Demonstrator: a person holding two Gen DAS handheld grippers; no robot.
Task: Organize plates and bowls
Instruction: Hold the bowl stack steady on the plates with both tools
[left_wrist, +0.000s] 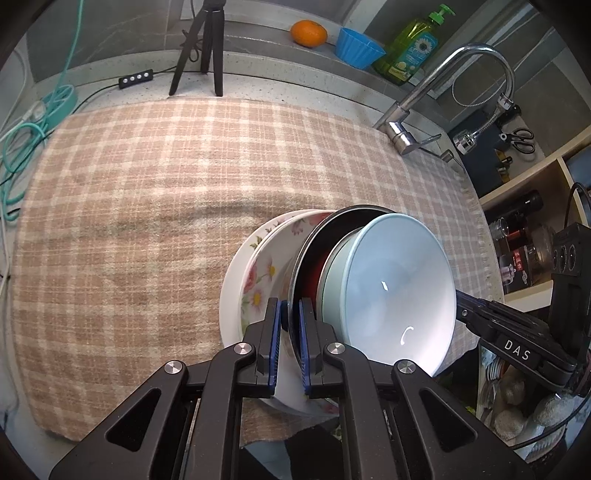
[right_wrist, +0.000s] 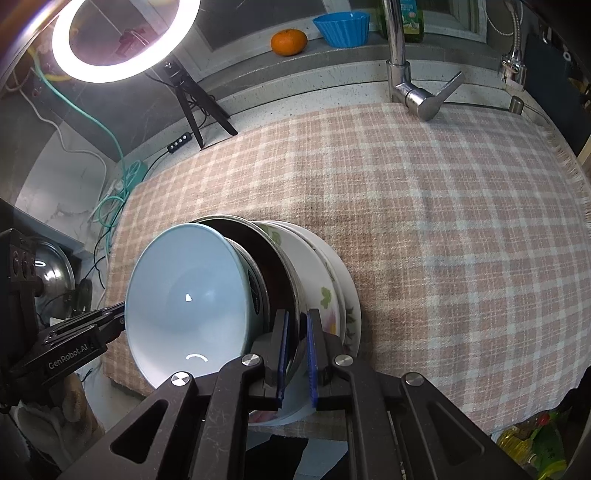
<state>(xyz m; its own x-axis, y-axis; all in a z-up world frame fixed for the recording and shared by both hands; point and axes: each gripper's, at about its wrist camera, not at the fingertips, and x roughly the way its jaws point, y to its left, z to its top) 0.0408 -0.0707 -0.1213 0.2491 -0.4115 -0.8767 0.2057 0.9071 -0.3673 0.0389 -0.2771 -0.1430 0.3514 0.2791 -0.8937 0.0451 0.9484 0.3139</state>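
Bowls nested in one stack sit near the front edge of the checked cloth (left_wrist: 155, 192): a pale blue bowl (left_wrist: 391, 291) innermost, then a dark metal bowl (left_wrist: 314, 251), then a floral bowl (left_wrist: 258, 273) on a white plate (left_wrist: 231, 295). The left gripper (left_wrist: 290, 317) is clamped on the dark metal bowl's rim. The right gripper (right_wrist: 297, 332) pinches the same rim from the opposite side (blue pads tight against it). An orange (left_wrist: 308, 32) and a blue cup (left_wrist: 358, 46) stand on the back ledge.
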